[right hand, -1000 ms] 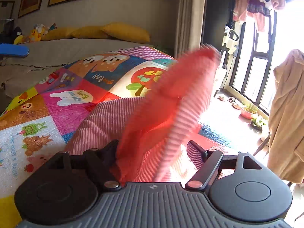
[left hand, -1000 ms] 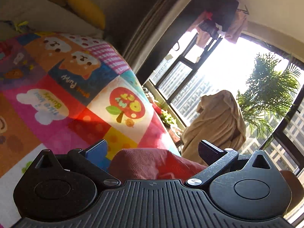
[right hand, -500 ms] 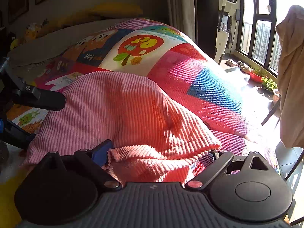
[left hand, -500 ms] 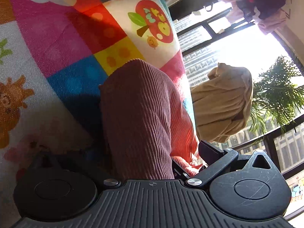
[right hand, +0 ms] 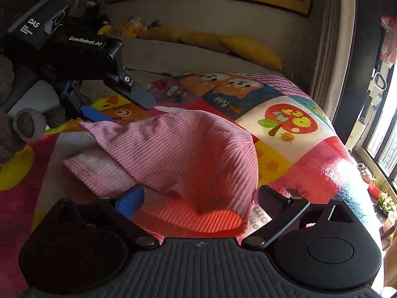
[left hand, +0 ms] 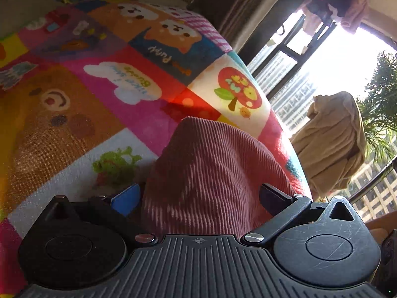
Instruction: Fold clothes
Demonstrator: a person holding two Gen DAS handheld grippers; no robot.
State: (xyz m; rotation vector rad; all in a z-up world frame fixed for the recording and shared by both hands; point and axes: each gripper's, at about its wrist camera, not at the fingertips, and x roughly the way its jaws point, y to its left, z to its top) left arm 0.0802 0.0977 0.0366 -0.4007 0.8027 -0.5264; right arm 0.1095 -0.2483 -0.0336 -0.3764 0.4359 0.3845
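The pink ribbed garment [right hand: 178, 154] lies humped on the patchwork cartoon blanket [right hand: 292, 149], between both tongs' spread fingers — the left gripper [left hand: 198, 193] and right gripper [right hand: 201, 196] stand parted, pinching nothing. It looks light, soft and floppy (likely stretchy), so best pinched at a hemmed corner [right hand: 82, 171] rather than mid-panel.

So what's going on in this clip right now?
A person with a handheld claw in each hand is folding a pink ribbed garment on a colourful cartoon-print blanket. Both the left claw and the right claw stand wide open with pink fabric between their fingers, so neither pinches it. The garment lies bunched, partly doubled over itself; the fold does not look finished.
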